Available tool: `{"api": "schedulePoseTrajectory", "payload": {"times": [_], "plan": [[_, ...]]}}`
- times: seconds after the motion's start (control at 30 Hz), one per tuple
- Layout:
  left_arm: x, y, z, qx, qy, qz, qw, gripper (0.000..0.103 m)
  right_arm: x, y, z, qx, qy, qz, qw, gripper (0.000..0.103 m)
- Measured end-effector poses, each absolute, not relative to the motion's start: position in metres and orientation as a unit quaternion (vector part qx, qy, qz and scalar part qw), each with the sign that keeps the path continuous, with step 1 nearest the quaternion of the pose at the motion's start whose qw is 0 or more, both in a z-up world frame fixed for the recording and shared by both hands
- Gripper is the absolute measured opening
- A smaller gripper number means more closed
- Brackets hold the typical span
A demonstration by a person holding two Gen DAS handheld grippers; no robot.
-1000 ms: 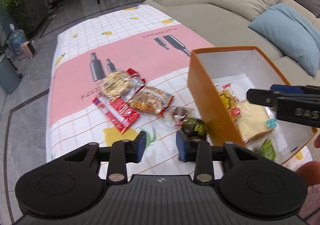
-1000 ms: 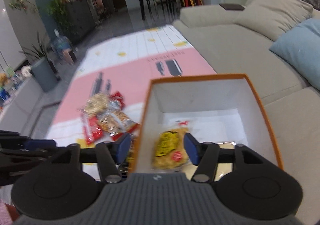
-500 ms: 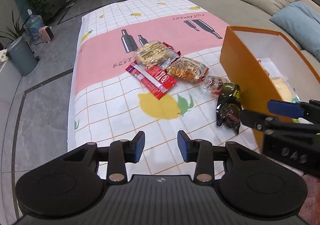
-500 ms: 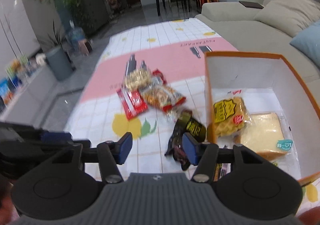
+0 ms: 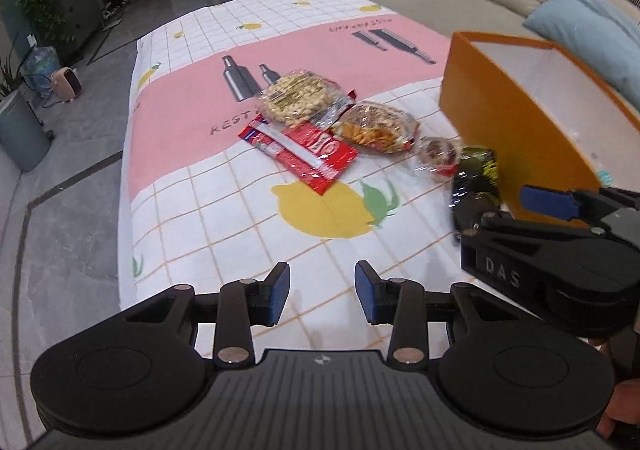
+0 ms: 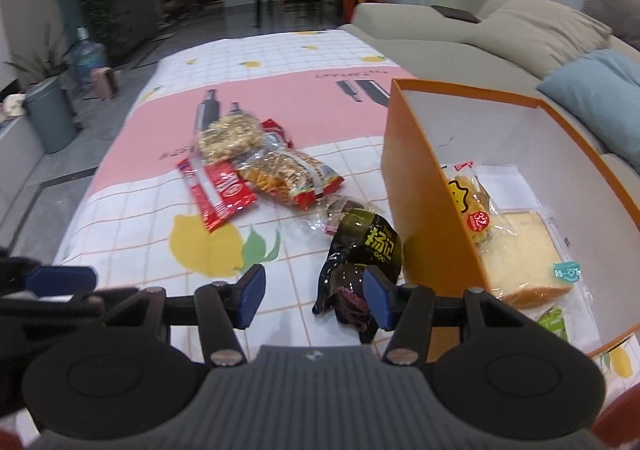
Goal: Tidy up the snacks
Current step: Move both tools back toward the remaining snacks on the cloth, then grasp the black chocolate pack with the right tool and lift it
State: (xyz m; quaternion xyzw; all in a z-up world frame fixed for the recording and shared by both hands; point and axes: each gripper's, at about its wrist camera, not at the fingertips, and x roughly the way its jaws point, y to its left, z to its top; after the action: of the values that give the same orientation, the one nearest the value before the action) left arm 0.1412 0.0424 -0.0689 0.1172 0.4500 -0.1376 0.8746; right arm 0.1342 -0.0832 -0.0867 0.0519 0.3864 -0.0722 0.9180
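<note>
Tablecloth (image 5: 180,122) print reads "REST"; right hand-held gripper (image 6: 314,296) body marked "DAS"; both hand-held grippers released, empty.

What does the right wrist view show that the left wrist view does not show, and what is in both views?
Only the right wrist view: the box contents, a yellow snack bag and wrapped bread. Only the left wrist view: the right gripper from outside, beside the orange box. Both views: the red packet, the nut bags and the dark packet on the tablecloth.
</note>
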Motion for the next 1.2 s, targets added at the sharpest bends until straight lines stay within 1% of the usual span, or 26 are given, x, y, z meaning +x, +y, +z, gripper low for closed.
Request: {"api": "schedulePoseTrajectory", "payload": {"times": [0.23,0.47,0.57,0.83,1.03,1.2], "plan": [[0.158,0.048,-0.081,0.118,0.46,-0.144,0.868,0.045,0.16,-0.071,-0.115,0.014,0.398,-0.147,0.906,0.055],[0.173,0.041,-0.093,0.116,0.467,-0.158,0.862,0.045,0.174,-0.083,-0.139,0.016,0.439,-0.155,0.885,0.055],[0.176,0.036,-0.096,0.12,0.468,-0.165,0.86,0.045,0.176,-0.083,-0.144,0.004,0.438,-0.147,0.887,0.055],[0.185,0.03,-0.101,0.117,0.476,-0.17,0.855,0.045,0.18,-0.082,-0.15,-0.013,0.442,-0.122,0.889,0.055],[0.185,0.028,-0.098,0.114,0.473,-0.179,0.855,0.045,0.176,-0.087,-0.146,-0.018,0.437,-0.104,0.893,0.047],[0.183,0.024,-0.084,0.114,0.458,-0.208,0.857,0.045,0.166,-0.09,-0.125,-0.002,0.427,-0.069,0.902,0.045]]}}
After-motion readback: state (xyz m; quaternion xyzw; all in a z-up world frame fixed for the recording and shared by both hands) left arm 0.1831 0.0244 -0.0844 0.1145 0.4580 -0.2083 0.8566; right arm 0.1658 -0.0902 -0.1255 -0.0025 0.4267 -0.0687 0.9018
